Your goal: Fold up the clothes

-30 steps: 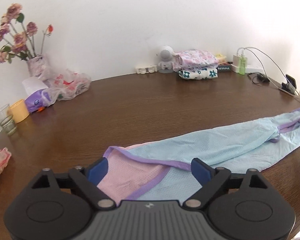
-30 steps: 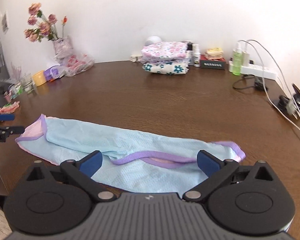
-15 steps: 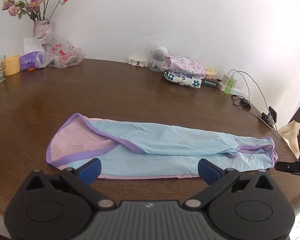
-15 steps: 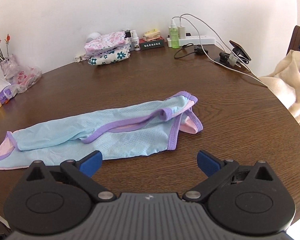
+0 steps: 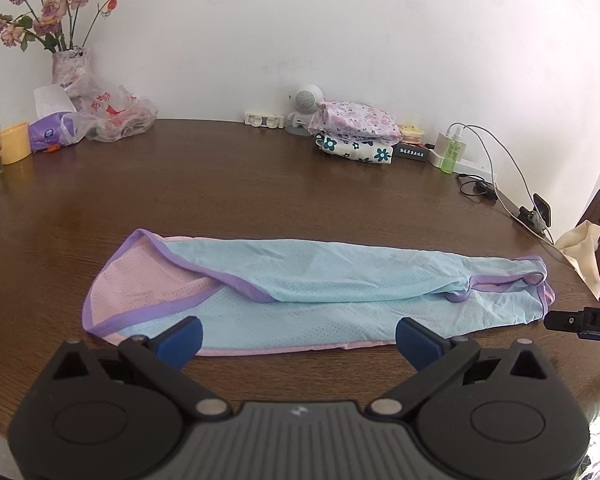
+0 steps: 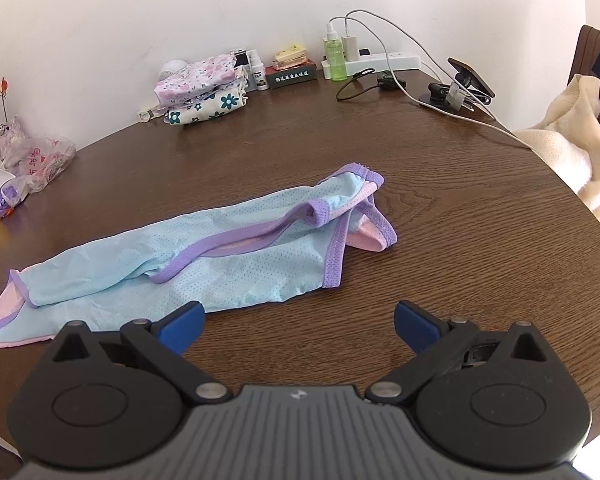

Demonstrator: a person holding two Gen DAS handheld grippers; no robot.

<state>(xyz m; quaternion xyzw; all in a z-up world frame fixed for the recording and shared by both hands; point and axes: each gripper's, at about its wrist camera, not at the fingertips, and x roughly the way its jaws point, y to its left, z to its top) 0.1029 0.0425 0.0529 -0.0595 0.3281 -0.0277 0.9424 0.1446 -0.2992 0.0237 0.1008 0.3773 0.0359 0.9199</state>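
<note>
Both tongs are spread wide and hold nothing. Left tongs (image 5: 298, 334) hang over the near edge of the garment (image 5: 320, 280), and their blue fingertips (image 5: 180, 338) are above the cloth but do not pinch it. Right tongs (image 6: 298, 326) are over bare wood just in front of the garment (image 6: 204, 256), with one blue fingertip (image 6: 182, 326) near its lower edge. In the left wrist view, a part of the right tongs (image 5: 580, 322) shows at the right border, just beside the narrow end of the cloth.

The garment lies flat on the brown wooden counter (image 5: 260, 184), stretched long from left to right. It is light blue mesh with purple trim, and the pink inside shows at the wide left end, where the edge is turned over.

Far back by the wall is a small stack of folded flowered clothes (image 5: 356, 136). A vase of flowers (image 5: 66, 60), a plastic bag (image 5: 116, 114) and a yellow cup (image 5: 16, 148) stand at the back left. A power strip with cables (image 6: 380, 60) and a green bottle (image 6: 334, 56) are at the back right. A cream cloth (image 6: 572, 152) hangs on a chair beside the counter.
</note>
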